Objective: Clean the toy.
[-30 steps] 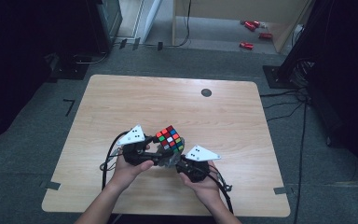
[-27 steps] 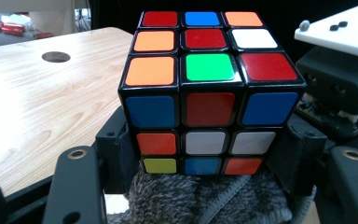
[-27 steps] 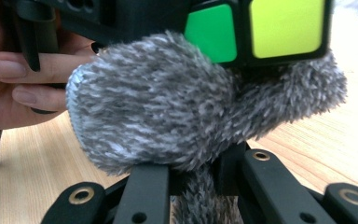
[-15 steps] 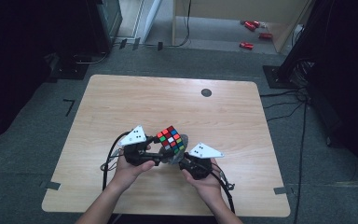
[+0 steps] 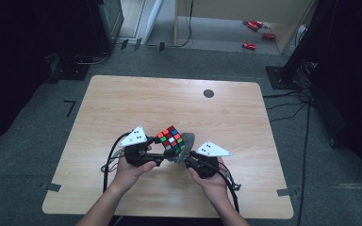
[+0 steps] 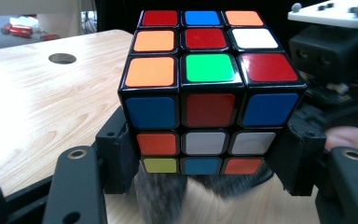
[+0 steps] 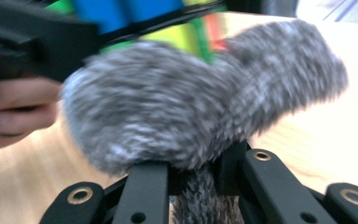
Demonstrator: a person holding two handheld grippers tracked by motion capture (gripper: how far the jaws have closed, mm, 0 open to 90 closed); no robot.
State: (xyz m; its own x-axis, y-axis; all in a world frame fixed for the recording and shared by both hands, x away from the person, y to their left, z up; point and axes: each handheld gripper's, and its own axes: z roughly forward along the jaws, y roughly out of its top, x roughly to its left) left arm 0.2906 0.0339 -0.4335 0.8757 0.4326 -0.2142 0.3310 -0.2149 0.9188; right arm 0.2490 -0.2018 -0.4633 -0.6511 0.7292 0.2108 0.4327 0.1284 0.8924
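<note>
Left claw point(image 6: 205, 182) clamped a glossy, square-tiled puzzle cube point(image 6: 205, 88) above the pale woodgrain surface point(image 5: 122, 108); right claw point(image 7: 191, 186) pinched a fuzzy grey duster point(image 7: 191, 107) against the cube's underside. Grey carpet point(image 5: 37, 117) lay around.

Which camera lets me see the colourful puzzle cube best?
The left gripper view: the cube is close and sharp, clamped between the left gripper. The high view shows it small. The right gripper view catches only blurred coloured edges behind the grey fluffy duster.

Bare table point(image 5: 122, 103) lies open all around; only the cube point(image 5: 171, 139) and grey fluffy duster point(image 5: 185, 146) crowd the grippers.
</note>
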